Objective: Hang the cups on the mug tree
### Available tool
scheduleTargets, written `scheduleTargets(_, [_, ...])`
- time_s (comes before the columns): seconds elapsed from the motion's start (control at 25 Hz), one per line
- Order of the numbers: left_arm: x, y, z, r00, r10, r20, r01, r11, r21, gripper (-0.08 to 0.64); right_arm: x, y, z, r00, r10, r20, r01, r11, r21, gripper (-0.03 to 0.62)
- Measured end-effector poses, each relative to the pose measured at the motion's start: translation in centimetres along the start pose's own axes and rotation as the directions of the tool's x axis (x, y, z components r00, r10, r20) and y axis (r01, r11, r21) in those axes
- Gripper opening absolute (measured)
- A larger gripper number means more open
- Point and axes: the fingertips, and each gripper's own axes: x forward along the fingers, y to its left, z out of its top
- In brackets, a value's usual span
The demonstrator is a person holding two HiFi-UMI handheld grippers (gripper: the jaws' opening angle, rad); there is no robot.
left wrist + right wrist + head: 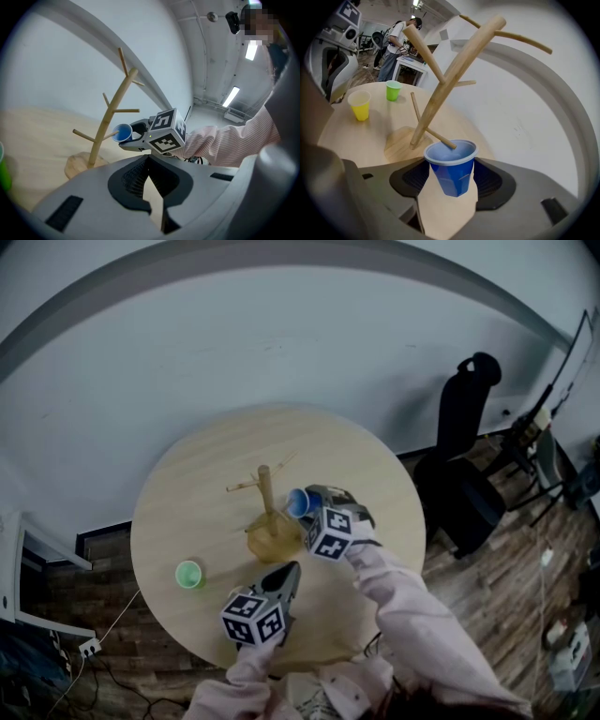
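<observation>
The wooden mug tree (266, 488) stands mid-table on its round base (401, 143). My right gripper (450, 171) is shut on a blue cup (451, 169), held sideways with its mouth toward the tree. The tip of a low peg (440, 138) reaches just inside the rim. The head view shows the same cup (299, 502) right of the trunk. My left gripper (289, 570) hovers near the table's front with its jaws together and nothing in them. A green cup (189, 574) stands at the front left, and a yellow cup (360, 104) stands near it.
The round wooden table (375, 474) sits close to a white wall. A black office chair (464, 465) stands to its right on the plank floor. Cables and a power strip (89, 646) lie at the left. A person (396, 42) stands at a desk far behind.
</observation>
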Motion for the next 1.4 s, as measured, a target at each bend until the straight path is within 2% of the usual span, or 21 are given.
scheduleTargets(0.6, [-0.2, -0.1, -0.2, 1.0, 0.013, -0.001, -0.013, 1.0, -0.002, 0.002, 0.3, 0.9, 0.4, 0.999, -0.017, -0.034, 0.01, 0.98, -0.197, 0.284])
scheduleTargets(0.96, [-0.4, -0.1, -0.3, 1.0, 0.016, -0.002, -0.016, 1.0, -0.003, 0.002, 0.5, 1.6, 0.7, 0.997, -0.061, -0.043, 0.042, 0.932, -0.361, 0.29])
scheduleTargets(1.4, [-0.8, 0.4, -0.5, 1.0, 0.029, -0.004, -0.029, 1.0, -0.006, 0.002, 0.9, 2.2, 1.0, 0.993, -0.109, -0.036, 0.08, 0.879, -0.469, 0.291])
